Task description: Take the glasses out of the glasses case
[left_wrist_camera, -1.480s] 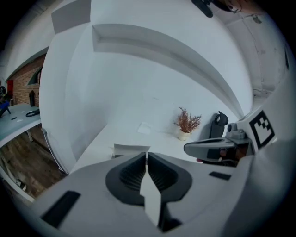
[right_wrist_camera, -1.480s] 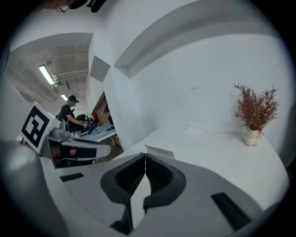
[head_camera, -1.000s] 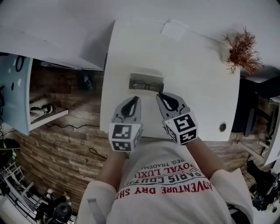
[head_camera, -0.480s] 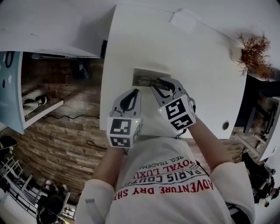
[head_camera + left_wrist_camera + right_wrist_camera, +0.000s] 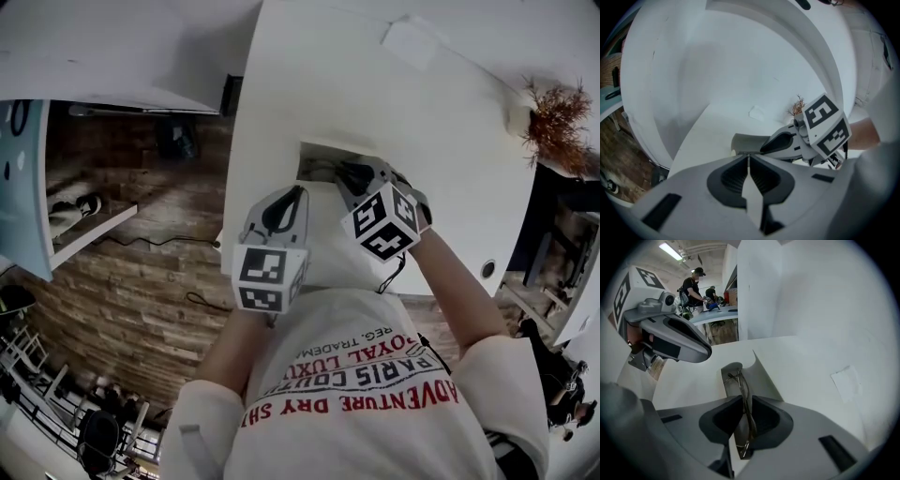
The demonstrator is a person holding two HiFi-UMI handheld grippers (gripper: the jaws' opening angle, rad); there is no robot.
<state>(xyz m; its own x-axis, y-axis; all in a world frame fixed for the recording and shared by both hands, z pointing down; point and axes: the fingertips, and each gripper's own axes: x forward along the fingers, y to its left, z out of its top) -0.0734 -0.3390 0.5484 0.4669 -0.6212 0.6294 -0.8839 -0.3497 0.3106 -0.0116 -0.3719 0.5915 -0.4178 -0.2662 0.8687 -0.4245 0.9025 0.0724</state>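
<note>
The grey glasses case (image 5: 319,157) lies open on the white table (image 5: 450,169), with thin-rimmed glasses (image 5: 742,383) in it. My right gripper (image 5: 352,174) dips into the case from the near side. Its jaws have just been closing, and the glasses frame runs between them; in the right gripper view (image 5: 743,403) the pads pinch the wire rim. My left gripper (image 5: 297,192) hangs shut and empty just left of the case, close to its near corner. In the left gripper view (image 5: 749,156) its tips meet in front of the case (image 5: 744,141), beside the right gripper (image 5: 787,139).
A dried plant (image 5: 558,122) stands at the table's far right corner. A white paper slip (image 5: 411,42) lies beyond the case, and a cable hole (image 5: 487,270) sits near the right edge. The table's left edge (image 5: 234,187) drops to a wooden floor. People work at a far table (image 5: 696,287).
The right gripper moved forward and down from just before the case into it, rolling over, and its jaws came around the glasses. The left gripper sank slightly and stayed shut.
</note>
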